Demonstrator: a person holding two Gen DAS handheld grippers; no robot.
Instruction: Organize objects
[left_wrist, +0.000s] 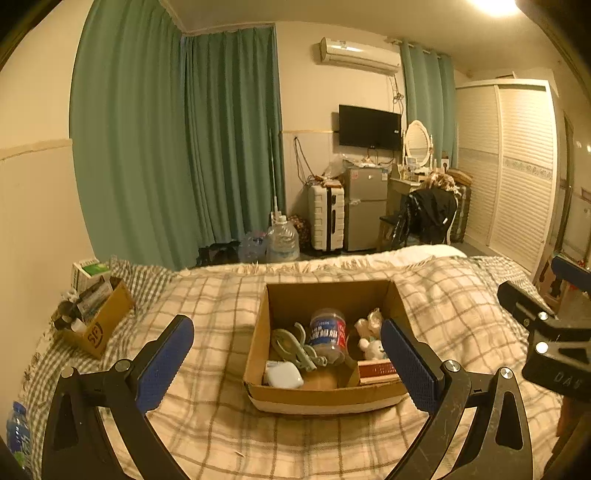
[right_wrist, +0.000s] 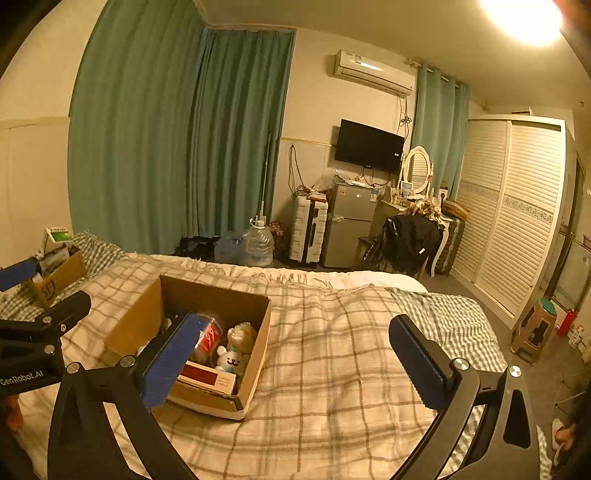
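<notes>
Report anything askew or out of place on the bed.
Nothing is spilled or damaged. The cardboard box holds a jumble: a plastic jar lying on its side among a plush toy and a green clip.

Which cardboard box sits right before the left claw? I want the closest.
The big open box holding the jar; the smaller box sits far left.
</notes>
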